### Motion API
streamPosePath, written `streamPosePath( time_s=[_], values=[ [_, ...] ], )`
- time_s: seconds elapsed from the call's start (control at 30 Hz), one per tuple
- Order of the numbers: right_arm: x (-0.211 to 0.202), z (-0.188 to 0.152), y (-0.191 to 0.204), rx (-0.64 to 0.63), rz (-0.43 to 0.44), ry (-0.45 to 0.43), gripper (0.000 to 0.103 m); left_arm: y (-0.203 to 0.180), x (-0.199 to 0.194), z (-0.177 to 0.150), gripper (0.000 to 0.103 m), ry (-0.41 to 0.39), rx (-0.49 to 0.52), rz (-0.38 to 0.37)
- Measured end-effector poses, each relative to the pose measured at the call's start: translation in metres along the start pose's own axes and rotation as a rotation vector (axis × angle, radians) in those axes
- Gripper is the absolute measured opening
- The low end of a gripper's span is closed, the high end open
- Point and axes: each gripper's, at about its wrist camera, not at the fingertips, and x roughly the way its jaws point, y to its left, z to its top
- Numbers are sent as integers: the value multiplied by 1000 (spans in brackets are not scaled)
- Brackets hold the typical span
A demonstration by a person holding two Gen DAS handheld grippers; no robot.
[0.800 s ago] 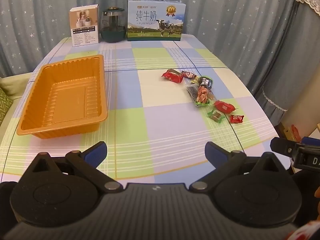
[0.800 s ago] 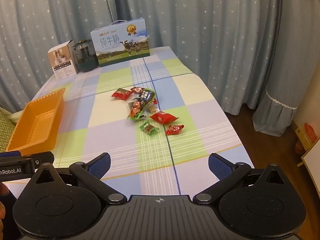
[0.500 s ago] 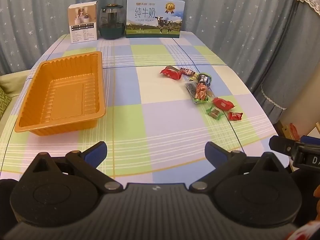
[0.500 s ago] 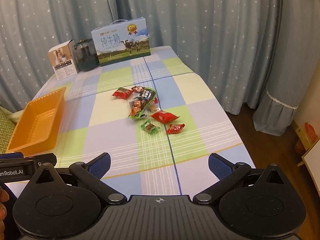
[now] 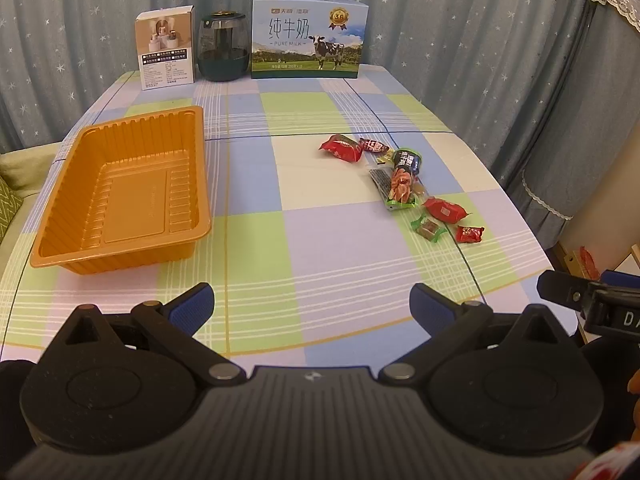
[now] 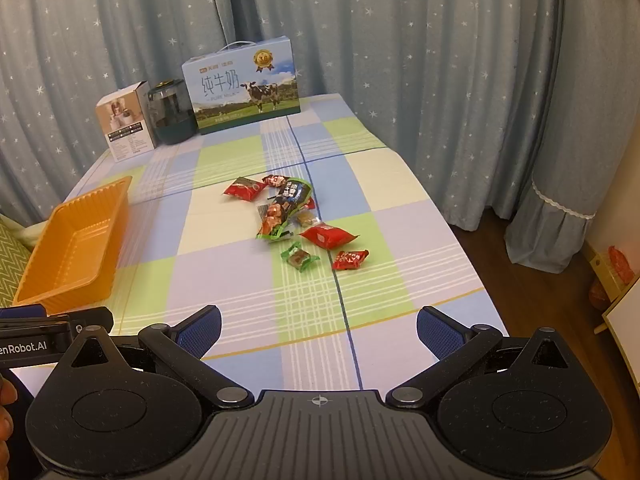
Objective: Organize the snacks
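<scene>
We hold the left gripper [image 5: 312,300] & right gripper [image 6: 319,326] over the table's [image 5: 320,256] near edge, both spread wide w/ nothing in them. The snacks [image 6: 296,220] lie in a bunch mid-table, well apart from the orange tray [image 5: 120,192] on the left.

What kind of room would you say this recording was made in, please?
Probably a home dining room: a table with a checked cloth, star-print curtains behind it, and household goods such as a milk carton box and wrapped snacks.
</scene>
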Motion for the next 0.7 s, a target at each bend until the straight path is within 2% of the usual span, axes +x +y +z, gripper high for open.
streamPosePath(
  time_s=[0.7],
  values=[
    [-1,1,0,-2,-4,-3,103,-2,0,2,103,-1,5,-3]
  ],
)
